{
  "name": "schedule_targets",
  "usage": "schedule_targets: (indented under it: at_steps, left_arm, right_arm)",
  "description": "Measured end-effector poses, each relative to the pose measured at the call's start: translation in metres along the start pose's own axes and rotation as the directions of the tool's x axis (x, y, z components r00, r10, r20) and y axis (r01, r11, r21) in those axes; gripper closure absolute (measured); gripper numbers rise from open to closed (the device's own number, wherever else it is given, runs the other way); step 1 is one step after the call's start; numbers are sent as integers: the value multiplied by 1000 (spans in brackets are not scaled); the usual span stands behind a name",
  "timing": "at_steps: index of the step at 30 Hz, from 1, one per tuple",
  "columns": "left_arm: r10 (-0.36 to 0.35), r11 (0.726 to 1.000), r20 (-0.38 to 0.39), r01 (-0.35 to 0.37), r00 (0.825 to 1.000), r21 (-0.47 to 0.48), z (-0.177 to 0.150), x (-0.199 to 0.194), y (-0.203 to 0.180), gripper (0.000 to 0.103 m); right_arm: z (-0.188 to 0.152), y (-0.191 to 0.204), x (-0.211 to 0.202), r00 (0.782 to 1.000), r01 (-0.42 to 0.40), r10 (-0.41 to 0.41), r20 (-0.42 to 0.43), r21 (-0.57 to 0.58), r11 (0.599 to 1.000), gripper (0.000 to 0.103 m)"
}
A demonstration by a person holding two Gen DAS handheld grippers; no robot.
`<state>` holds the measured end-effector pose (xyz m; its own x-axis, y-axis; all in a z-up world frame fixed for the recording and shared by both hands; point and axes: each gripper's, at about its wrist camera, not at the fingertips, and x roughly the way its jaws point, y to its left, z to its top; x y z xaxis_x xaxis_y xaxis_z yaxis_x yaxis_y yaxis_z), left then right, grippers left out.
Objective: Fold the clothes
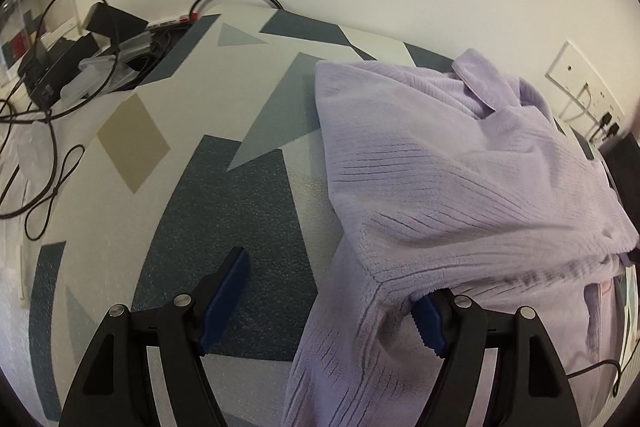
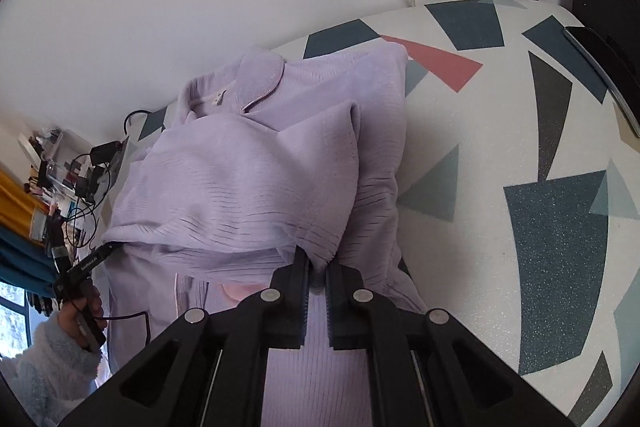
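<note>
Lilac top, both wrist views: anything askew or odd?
The lilac top lies bunched, collar skewed left. The right tool pinches a fold; the left tool is open, one finger under the fabric. No damage.

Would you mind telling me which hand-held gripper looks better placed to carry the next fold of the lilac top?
Probably the right hand-held gripper: it is shut on a fold of the lilac top at its near edge. The left hand-held gripper stands open, one finger on the patterned table, the other under the cloth, gripping nothing.
</note>
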<state>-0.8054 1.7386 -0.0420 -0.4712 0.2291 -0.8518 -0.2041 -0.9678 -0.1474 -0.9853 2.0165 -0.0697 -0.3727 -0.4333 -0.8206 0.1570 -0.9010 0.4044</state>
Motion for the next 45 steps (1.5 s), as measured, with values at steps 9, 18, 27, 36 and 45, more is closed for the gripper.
schedule_targets:
  at_steps: [9, 18, 27, 36, 45]
  left_arm:
    - [17, 988, -71, -6, 997, 156, -7, -18, -1, 27]
    - [20, 998, -49, -17, 999, 66, -7, -19, 2, 27]
    - [33, 999, -68, -34, 997, -10, -5, -8, 10, 27]
    - [3, 1000, -143, -1, 990, 13, -3, -9, 16, 27]
    - [-115, 992, -147, 105, 982, -75, 0, -48, 23, 28]
  right_arm:
    - [-14, -14, -29, 1000, -9, 8, 13, 72, 997, 61]
    - [-1, 20, 10, 995, 84, -87, -39, -78, 993, 60]
    - [16, 70, -16, 893, 440, -354, 276, -380, 814, 97]
    - [-45, 26, 30, 927, 361, -374, 22, -317, 877, 91]
    - [-16, -32, -46, 981, 38, -74, 178, 199, 979, 64]
